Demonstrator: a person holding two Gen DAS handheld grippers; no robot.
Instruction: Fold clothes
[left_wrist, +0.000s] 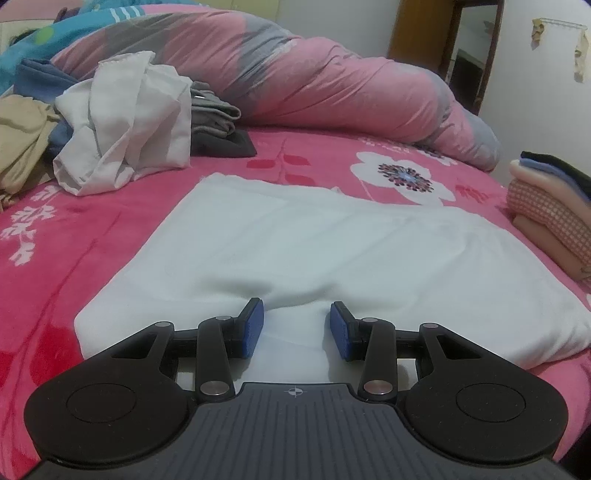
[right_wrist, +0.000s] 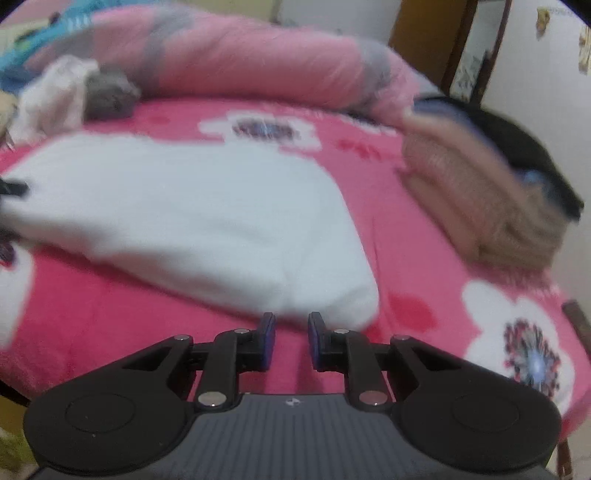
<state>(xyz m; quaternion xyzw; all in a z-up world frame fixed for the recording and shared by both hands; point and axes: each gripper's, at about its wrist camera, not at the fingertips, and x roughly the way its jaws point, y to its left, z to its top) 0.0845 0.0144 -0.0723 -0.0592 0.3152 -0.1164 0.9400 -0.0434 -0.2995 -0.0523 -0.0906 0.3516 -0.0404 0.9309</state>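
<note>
Resting low over the near edge of a folded white cotton garment (left_wrist: 314, 251), the left black two-finger gripper with blue pads (left_wrist: 297, 326) has its jaws spread wide, the soft cloth bulging up between them but not pinched by either pad. The right black two-finger gripper with blue pads (right_wrist: 291, 341) sits just short of the garment's near right corner (right_wrist: 332, 295), its jaws parted by a narrow gap with nothing between them; only bright pink fleece shows in that gap (this view is blurred, so fine detail is lost). The garment lies flat, roughly rectangular, on the pink fleece bedspread printed with white flowers (left_wrist: 92, 236), in the middle of the bed. To its right, apart from it, stands a neat stack of folded clothes (left_wrist: 554, 210): a pink checked piece low down, with peach, blue and black layers above. On the far left lies a loose crumpled white cloth (left_wrist: 125, 129), with a tan garment (left_wrist: 22, 136) and a blue one beside it on the left, and a small pile of folded grey clothes (left_wrist: 214, 118) just right of it. Farthest back, a rolled pink and grey quilt (left_wrist: 332, 81) runs across the bed, with a brown wooden door frame (left_wrist: 410, 33) and a white wall beyond.
</note>
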